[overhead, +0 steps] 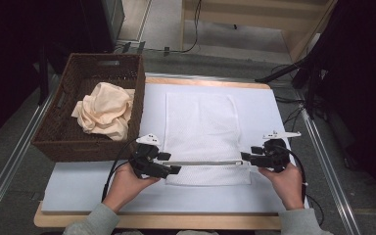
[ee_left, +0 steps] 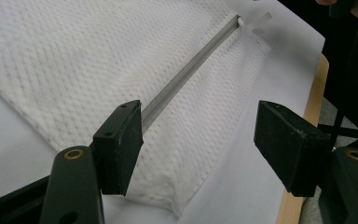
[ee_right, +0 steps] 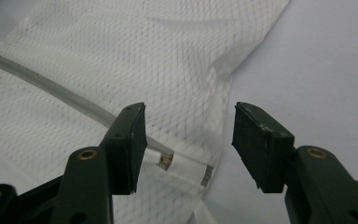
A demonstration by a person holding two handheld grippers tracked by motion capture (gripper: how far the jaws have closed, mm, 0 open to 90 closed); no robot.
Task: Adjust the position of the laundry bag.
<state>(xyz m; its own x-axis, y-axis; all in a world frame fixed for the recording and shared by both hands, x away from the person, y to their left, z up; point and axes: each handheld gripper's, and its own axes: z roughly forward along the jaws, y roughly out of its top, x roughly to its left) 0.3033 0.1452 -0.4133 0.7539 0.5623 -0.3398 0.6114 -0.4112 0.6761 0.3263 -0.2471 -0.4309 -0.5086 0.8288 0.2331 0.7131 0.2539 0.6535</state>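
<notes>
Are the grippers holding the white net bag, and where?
Nothing is held. Both the left gripper and the right gripper stand open over the zipper ends of the mesh bag.

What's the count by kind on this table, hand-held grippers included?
Hand-held gripper: 2, left and right, both open
White mesh laundry bag: 1
Brown wicker basket: 1
Cream cloth, inside the basket: 1
Total: 5

Left edge: wicker basket [overhead: 54,142] with peach cloth [overhead: 105,110] blocks passage
Centre: flat mesh bag [overhead: 200,127], passable above
Right worktop [overhead: 269,112]: bare, open to approach
</notes>
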